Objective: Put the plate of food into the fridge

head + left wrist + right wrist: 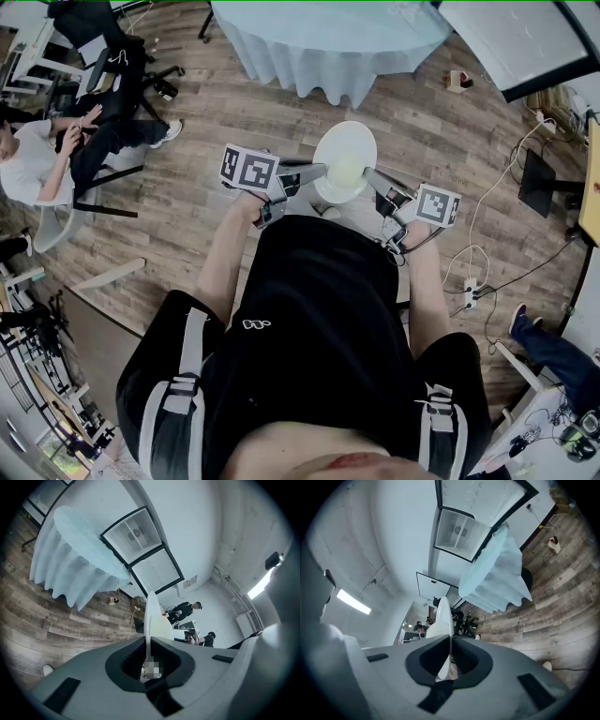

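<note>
A white plate [345, 161] with a pale yellowish patch of food is carried in the air in front of the person, above the wooden floor. My left gripper [321, 172] is shut on the plate's left rim and my right gripper [369, 174] is shut on its right rim. In the left gripper view the plate [152, 616] shows edge-on between the jaws; the right gripper view shows the plate [443, 620] the same way. The fridge [143, 550] stands against the far wall with both glass doors closed, behind the table.
A round table with a pale blue cloth [328, 37] stands just ahead, between me and the fridge [461, 529]. A seated person [37, 155] is at the left, office chairs [112, 56] beyond. Cables and a power strip [473, 291] lie on the floor at the right.
</note>
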